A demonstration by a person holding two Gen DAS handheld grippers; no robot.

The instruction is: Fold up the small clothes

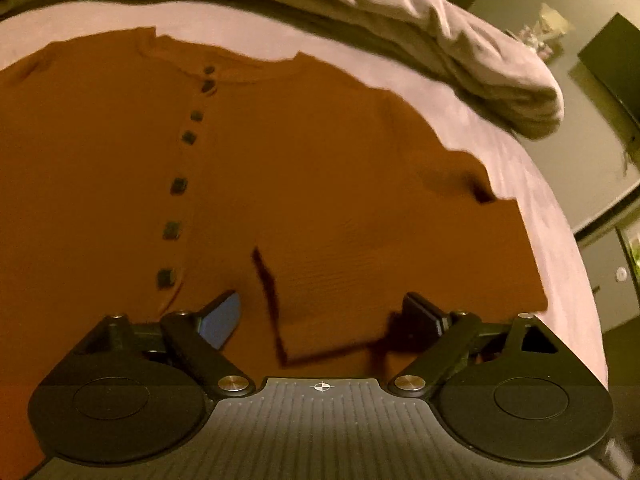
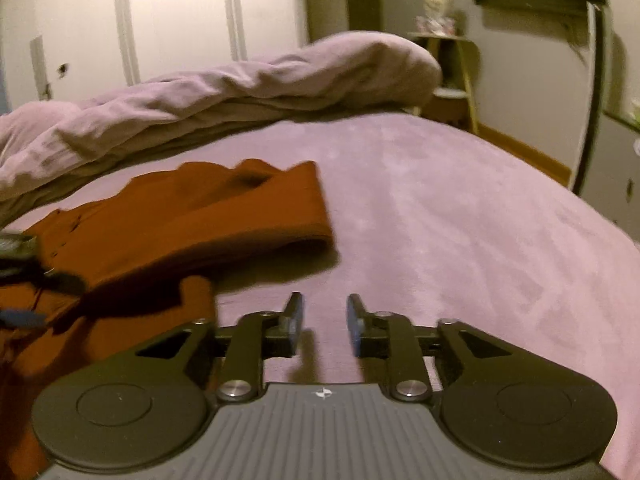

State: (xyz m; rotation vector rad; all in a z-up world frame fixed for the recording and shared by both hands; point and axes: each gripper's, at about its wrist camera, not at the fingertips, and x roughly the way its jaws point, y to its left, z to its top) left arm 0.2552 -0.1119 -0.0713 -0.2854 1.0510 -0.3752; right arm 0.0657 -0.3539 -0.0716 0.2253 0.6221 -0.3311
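Note:
A rust-brown buttoned top (image 1: pixel 280 168) lies flat on the mauve bed sheet (image 1: pixel 520 168), with a row of dark buttons (image 1: pixel 178 186) down its front. Its right sleeve (image 1: pixel 360 272) is folded inward across the body. My left gripper (image 1: pixel 324 312) hovers wide open just above the sleeve's cuff end, holding nothing. In the right wrist view the top (image 2: pixel 192 216) lies to the left, its folded sleeve edge raised. My right gripper (image 2: pixel 323 316) is open and empty over the bare sheet (image 2: pixel 460 220), right of the top.
A rumpled mauve duvet (image 2: pixel 240 84) is heaped along the far side of the bed. Beyond the bed stand white wardrobe doors (image 2: pixel 160 20), a small wooden side table (image 2: pixel 456 80) and a dark lamp pole (image 2: pixel 592 92).

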